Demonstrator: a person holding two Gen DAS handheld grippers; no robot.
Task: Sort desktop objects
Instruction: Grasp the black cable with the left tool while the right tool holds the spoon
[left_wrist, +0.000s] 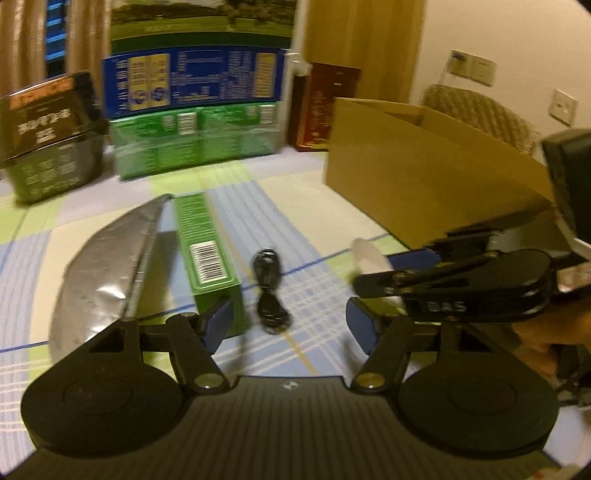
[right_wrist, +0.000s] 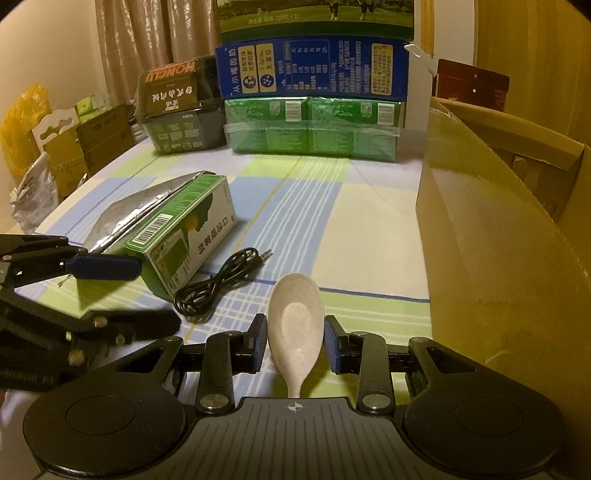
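Note:
A white spoon (right_wrist: 295, 325) lies between the blue pads of my right gripper (right_wrist: 295, 341); the jaws stand close on either side of its bowl, and I cannot tell if they touch it. The spoon also shows in the left wrist view (left_wrist: 369, 258). My left gripper (left_wrist: 291, 325) is open and empty, low over a coiled black cable (left_wrist: 269, 291) that also shows in the right wrist view (right_wrist: 218, 277). A green carton (right_wrist: 184, 236) and a silver foil pouch (left_wrist: 103, 273) lie left of the cable. An open cardboard box (right_wrist: 498, 240) stands at the right.
Stacked blue and green cartons (right_wrist: 314, 110) and a dark tub (right_wrist: 173, 114) line the back of the checked tablecloth (right_wrist: 351, 221). A red box (left_wrist: 328, 103) stands behind the cardboard box. Small boxes and a yellow bag (right_wrist: 22, 122) sit off the table's left edge.

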